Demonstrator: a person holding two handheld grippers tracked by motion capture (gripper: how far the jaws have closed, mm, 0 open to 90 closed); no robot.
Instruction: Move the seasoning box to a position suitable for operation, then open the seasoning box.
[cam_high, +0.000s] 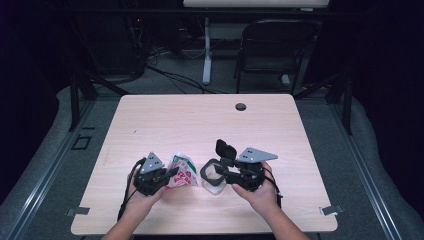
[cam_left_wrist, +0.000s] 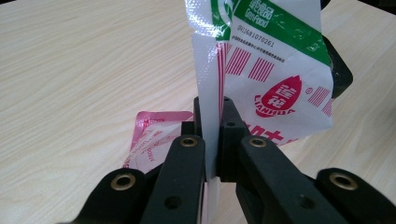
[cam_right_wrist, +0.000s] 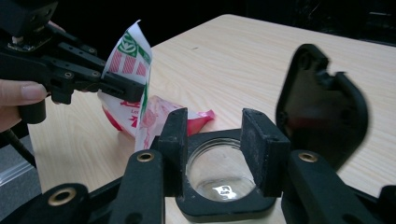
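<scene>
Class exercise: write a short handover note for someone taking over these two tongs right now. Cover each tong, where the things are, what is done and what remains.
Left tongs: shut on the upright edge of the white, red and green packet, holding it just left of the jar.
Right tongs: open, jaws either side of the rim of the glass jar, not gripping it.
Jar stands on the table, its black flip lid swung up.
Done: packet gripped, jar lid open.
Left, probably: steady the jar and tip the packet's contents in.
</scene>
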